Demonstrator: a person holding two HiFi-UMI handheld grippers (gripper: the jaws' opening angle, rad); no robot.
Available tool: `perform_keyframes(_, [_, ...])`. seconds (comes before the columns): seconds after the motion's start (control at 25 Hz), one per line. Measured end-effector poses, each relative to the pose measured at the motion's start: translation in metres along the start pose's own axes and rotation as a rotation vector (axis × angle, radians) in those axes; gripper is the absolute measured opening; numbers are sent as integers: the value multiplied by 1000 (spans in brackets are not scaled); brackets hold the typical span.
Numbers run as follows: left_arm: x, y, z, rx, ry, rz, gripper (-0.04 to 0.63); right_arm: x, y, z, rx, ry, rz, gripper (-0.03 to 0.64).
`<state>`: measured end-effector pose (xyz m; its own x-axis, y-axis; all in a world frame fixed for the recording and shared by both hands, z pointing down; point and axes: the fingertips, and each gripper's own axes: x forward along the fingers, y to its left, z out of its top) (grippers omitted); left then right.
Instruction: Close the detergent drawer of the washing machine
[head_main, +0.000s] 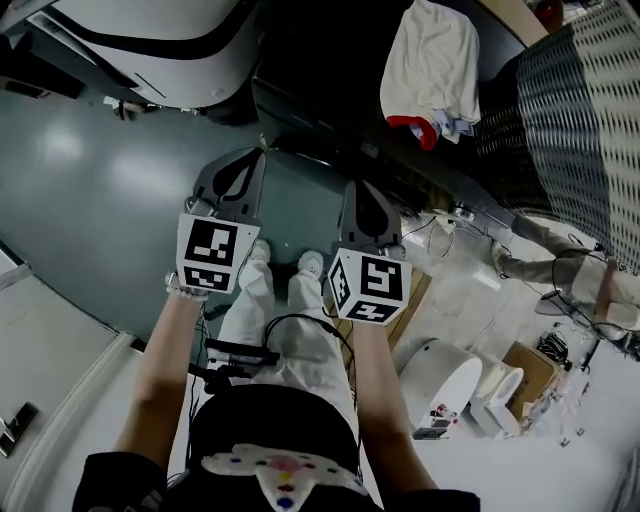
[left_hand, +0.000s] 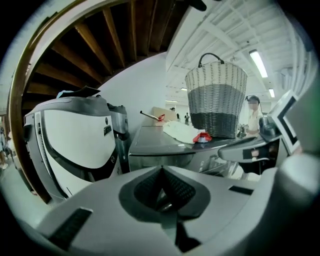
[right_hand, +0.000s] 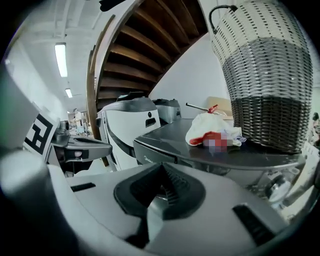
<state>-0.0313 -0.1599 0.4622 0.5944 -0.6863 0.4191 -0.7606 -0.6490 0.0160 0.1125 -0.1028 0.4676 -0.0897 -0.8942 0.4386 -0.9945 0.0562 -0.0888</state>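
Right, in the head view I have both tongs out ahead of me. The left gripper (head_main: 245, 165) is at about eleven o'clock of centre and the right gripper (head_main: 365, 200) at about one, near each other but apart, over the grey floor (head_main: 100, 190). The washing machine (head_main: 320, 90) lies dark at twelve, with a white cloth (head_main: 432, 65) at one and a woven basket (head_main: 570, 130) at two on its top. In the left gripper view my jaws are pressed together with nothing in them; the machine sits at twelve and a big white appliance (left_hand: 75, 140) at nine. In the right gripper view those jaws are likewise together and empty. The detergent drawer (right_hand: 152, 159) shows at twelve o'clock from them, at the machine's near front corner, and it looks flush with the panel.
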Motion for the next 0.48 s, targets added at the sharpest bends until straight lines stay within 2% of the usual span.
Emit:
perform_keyframes(0.08, [-11, -6, 8, -18, -17, 2, 12, -13, -1, 8, -9, -13, 10, 5])
perform_keyframes(0.48, [-54, -41, 49, 7, -63, -6, 11, -70, -8, 45, -72, -85, 32, 5])
